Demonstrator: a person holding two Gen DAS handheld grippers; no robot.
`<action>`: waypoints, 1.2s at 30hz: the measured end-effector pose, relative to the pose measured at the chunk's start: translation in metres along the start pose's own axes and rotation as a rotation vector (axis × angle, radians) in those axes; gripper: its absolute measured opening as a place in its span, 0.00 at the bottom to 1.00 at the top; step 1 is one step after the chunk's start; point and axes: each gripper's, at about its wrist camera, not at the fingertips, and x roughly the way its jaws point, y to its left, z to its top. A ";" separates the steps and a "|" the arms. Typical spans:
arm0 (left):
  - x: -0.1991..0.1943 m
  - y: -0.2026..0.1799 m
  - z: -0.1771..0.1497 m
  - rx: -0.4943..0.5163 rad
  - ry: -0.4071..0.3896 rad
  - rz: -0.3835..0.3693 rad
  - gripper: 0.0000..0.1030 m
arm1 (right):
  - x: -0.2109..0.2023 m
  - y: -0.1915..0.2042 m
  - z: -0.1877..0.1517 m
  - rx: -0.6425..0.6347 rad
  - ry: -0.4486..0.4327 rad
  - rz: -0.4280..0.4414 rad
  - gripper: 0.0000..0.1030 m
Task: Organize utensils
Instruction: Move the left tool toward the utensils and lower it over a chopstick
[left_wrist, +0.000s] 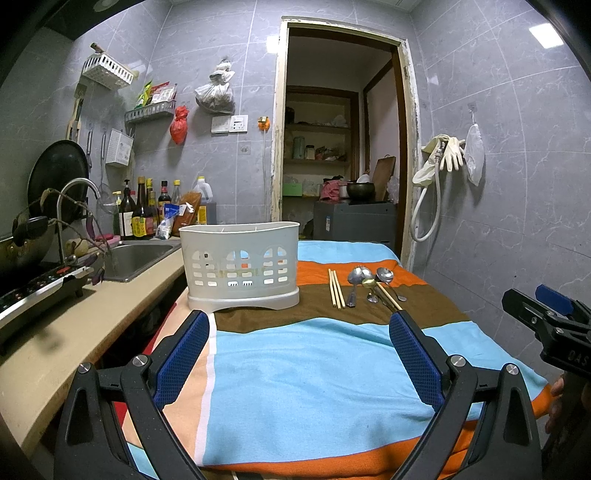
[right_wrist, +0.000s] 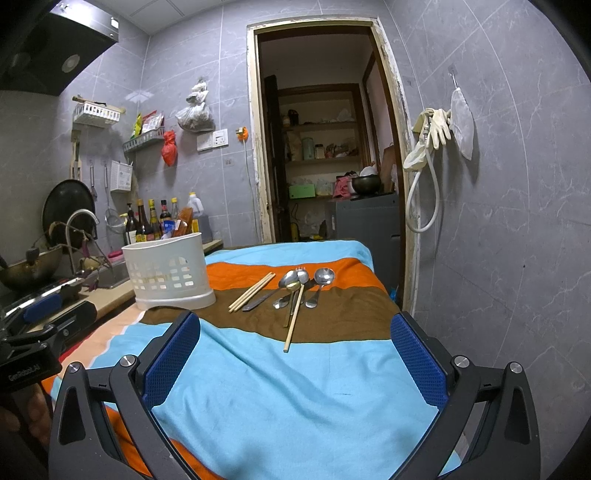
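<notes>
left gripper (left_wrist: 299, 332) jaws spread wide, empty, above striped blue-orange-brown cloth (left_wrist: 314, 387) | right gripper (right_wrist: 295, 336) likewise spread, empty | white perforated plastic utensil caddy (left_wrist: 240, 264) ahead-left of both | loose metal spoons (right_wrist: 321, 278), fork, wooden chopsticks (right_wrist: 253, 291) lie ahead on brown stripe, right of caddy

Dim, cool indoor light falls from overhead; a bright rectangular ceiling panel (left_wrist: 546, 36) glares white. Strong fisheye bending curves the grey tiled walls (right_wrist: 517, 221), corners vignette black. Focus is sharp centrally, shadows soft, colours slightly noisy.
</notes>
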 end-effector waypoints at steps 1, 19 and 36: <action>0.000 0.000 0.000 0.000 -0.001 0.000 0.93 | 0.000 0.000 0.000 0.001 0.000 0.000 1.00; 0.069 -0.015 0.065 0.096 -0.078 -0.053 0.93 | 0.046 -0.046 0.050 -0.063 -0.047 -0.030 1.00; 0.232 -0.059 0.111 0.138 0.112 -0.139 0.75 | 0.196 -0.088 0.106 -0.082 0.111 -0.026 1.00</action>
